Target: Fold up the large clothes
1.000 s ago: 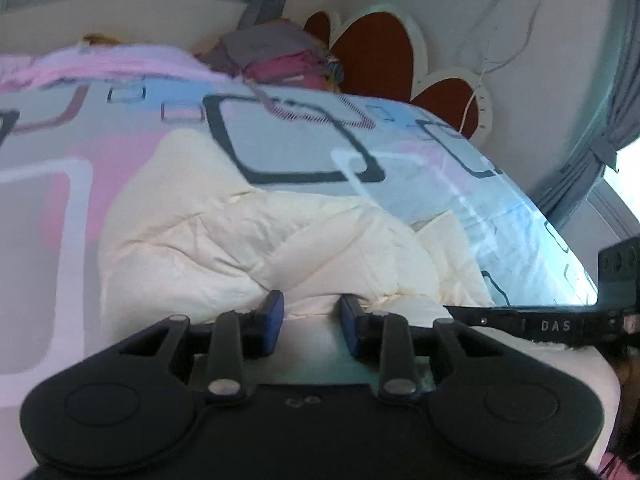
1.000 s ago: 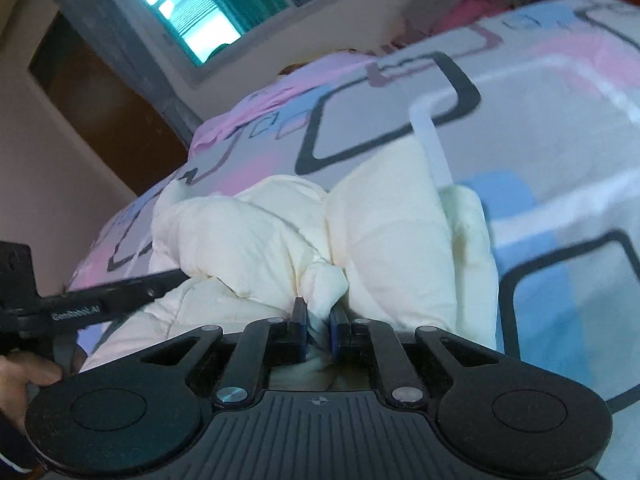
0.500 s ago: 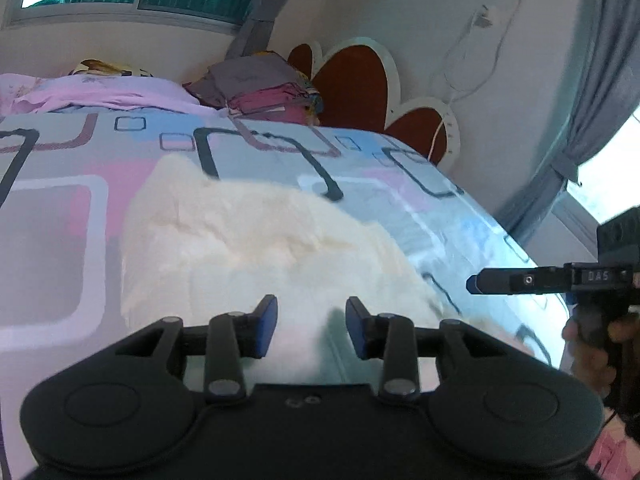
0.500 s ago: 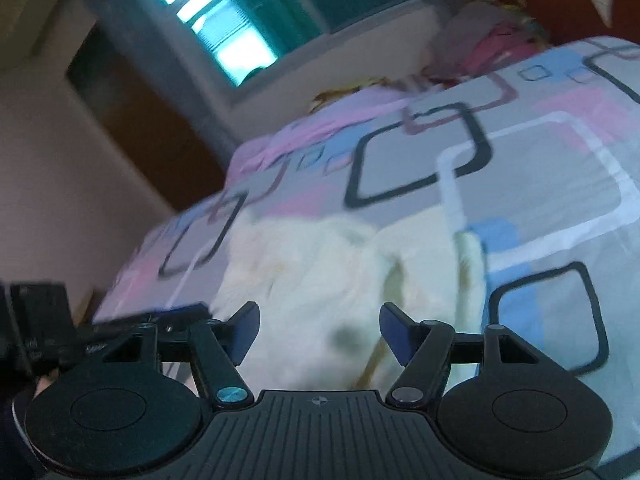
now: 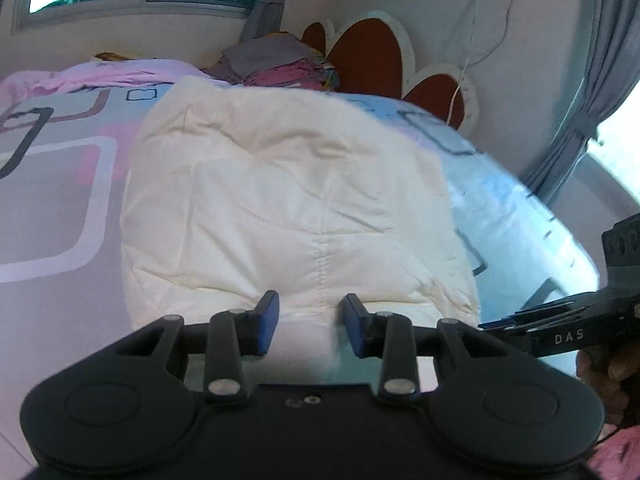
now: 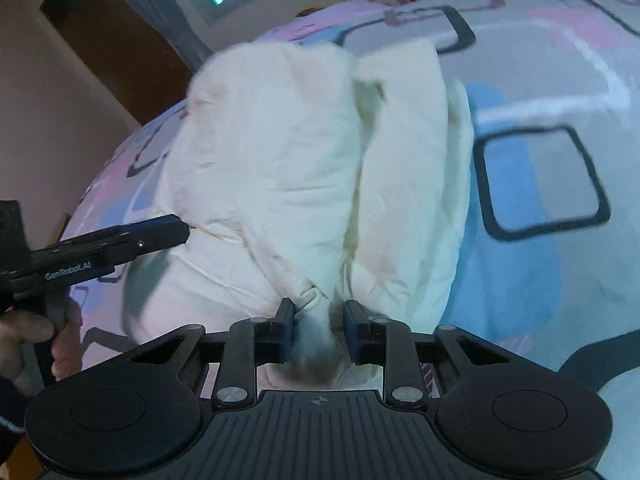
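Both grippers back at cream garment [image 5: 288, 200]; right gripper [image 6: 319, 330] pinching bunched edge.

Left wrist view: looks forward along the left gripper [image 5: 311, 328], low and close over the cream garment [image 5: 296, 200], toward the headboard [image 5: 370, 54] and window. Right wrist view: looks along the right gripper [image 6: 318, 330], equally close, toward the bed's opposite side. Both share the garment and patterned bedsheet [image 6: 560, 240]; each shows the other gripper at its edge.
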Available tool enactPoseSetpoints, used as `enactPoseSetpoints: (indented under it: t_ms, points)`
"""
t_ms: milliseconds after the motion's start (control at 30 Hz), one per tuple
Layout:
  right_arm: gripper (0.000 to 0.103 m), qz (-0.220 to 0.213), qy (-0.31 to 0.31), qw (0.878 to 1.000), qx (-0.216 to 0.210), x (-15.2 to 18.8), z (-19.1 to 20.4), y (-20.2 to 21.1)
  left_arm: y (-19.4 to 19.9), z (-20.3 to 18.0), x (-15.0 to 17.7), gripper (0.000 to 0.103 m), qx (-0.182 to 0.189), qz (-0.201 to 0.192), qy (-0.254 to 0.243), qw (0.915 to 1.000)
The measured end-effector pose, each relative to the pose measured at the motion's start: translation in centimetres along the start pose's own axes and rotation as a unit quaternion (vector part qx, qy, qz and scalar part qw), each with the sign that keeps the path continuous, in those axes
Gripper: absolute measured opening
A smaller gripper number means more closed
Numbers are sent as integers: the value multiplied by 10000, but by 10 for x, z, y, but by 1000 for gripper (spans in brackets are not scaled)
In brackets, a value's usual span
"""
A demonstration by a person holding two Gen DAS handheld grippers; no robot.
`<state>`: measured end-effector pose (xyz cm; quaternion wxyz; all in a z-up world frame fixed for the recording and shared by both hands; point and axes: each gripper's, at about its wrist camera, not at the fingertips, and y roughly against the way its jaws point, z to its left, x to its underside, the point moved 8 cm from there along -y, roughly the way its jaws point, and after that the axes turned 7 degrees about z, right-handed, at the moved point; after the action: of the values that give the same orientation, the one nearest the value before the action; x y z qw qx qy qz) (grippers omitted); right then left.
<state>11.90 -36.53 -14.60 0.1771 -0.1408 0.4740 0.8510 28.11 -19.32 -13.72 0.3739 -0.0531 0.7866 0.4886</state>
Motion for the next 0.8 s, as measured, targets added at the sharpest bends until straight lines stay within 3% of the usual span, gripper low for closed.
enactPoseSetpoints:
  t_ms: [233,433,600,700,800]
  points:
    - [26,9,43,9999,138,-5,12,14,10,-1,-1,34,-142,-57,74,9999]
    - [26,-455,230,9976,459,-21,22,49,40,-4,-8,34,-274,-352,51,9990]
    - [26,-1259,557,9864,903,-81,45,74,44,20,-55,34,-473,-757,43,9960]
    - [26,-1503,894,9793,1015,-118,70,71,34,42,-94,34,-583,-930,140,9939]
    - [26,-1464,1099,9764,1148,-152,90,44,15,60,-118,34,-579,-870,312,9940]
